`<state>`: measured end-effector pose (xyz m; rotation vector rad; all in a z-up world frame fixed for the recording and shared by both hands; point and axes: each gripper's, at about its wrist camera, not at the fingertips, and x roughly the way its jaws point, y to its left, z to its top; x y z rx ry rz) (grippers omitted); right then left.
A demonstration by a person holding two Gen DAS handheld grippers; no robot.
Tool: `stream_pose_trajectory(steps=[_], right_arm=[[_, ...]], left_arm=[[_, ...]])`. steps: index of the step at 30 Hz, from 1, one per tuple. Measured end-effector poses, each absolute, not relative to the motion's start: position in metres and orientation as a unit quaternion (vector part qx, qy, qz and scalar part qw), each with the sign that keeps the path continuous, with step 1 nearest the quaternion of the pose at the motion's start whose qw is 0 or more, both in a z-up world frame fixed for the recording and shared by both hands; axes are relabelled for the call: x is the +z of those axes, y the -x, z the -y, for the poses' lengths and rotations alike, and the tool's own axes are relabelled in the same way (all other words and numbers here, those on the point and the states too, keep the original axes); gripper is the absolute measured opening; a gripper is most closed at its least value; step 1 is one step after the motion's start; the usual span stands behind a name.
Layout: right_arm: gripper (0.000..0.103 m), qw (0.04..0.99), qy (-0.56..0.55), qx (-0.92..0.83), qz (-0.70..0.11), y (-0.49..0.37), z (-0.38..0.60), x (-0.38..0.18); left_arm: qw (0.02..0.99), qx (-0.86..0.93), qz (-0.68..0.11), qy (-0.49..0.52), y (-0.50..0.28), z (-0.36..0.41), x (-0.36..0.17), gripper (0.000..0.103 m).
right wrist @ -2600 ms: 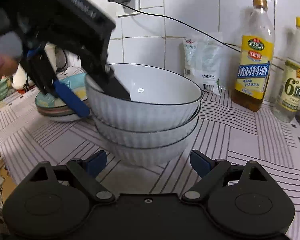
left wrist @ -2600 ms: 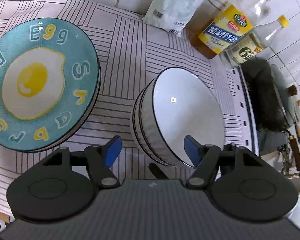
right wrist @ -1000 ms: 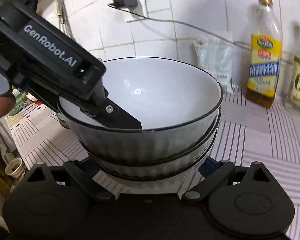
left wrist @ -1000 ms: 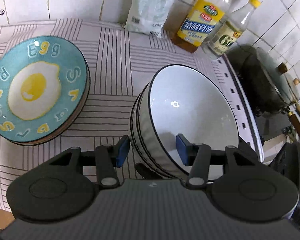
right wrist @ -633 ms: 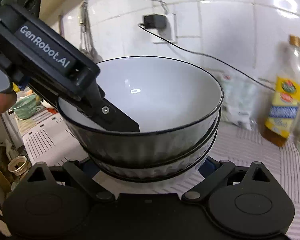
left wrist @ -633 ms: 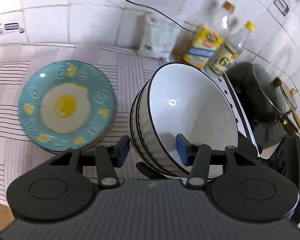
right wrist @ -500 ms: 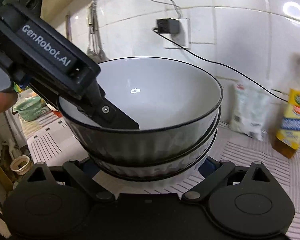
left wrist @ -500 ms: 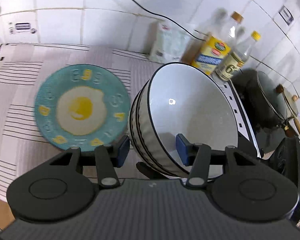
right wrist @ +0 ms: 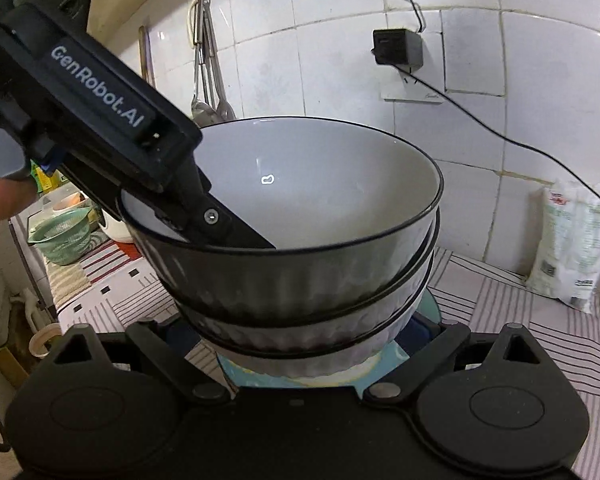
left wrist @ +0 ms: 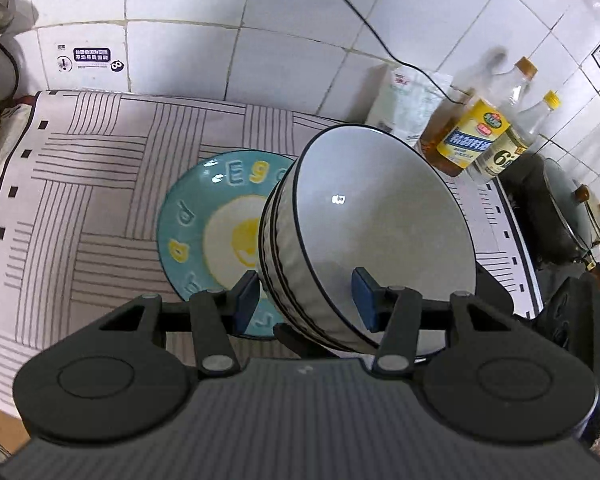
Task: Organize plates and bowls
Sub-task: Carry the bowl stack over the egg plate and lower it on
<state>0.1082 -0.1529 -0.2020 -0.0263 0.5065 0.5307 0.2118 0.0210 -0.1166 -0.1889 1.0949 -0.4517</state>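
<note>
A stack of three white ribbed bowls with dark rims (left wrist: 380,232) (right wrist: 300,280) is held in the air over a teal egg-print plate (left wrist: 196,220) (right wrist: 428,308) on the striped cloth. My left gripper (left wrist: 304,300) is shut on the stack's near rim, one finger (right wrist: 236,232) inside the top bowl and one outside. My right gripper (right wrist: 296,340) clasps the stack's base from the other side, its fingertips hidden behind the bowls.
Two seasoning bottles (left wrist: 476,136) and a white bag (left wrist: 404,104) stand at the tiled wall. A dark wok with lid (left wrist: 560,216) sits on the right. A wall plug and cable (right wrist: 396,48), hanging utensils (right wrist: 208,80) and a green strainer (right wrist: 64,236) are around.
Both grippers closed on the bowl stack, lifted it off the cloth and carried it left, so it now hangs over the egg plate.
</note>
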Motion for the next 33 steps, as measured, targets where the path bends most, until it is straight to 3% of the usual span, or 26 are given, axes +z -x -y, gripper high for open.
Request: stream_pose_trajectory(steps=[20,33], right_arm=[[0.099,0.933,-0.015,0.170,-0.317,-0.148,0.114,-0.255],[0.099,0.923,-0.022,0.145,-0.355,-0.164,0.109,-0.253]], left_arm=[[0.760,-0.279,-0.584,0.063,-0.292,-0.039,-0.190,0.049],[0.763,-0.286,-0.577,0.057,-0.294,-0.034,-0.195,0.048]])
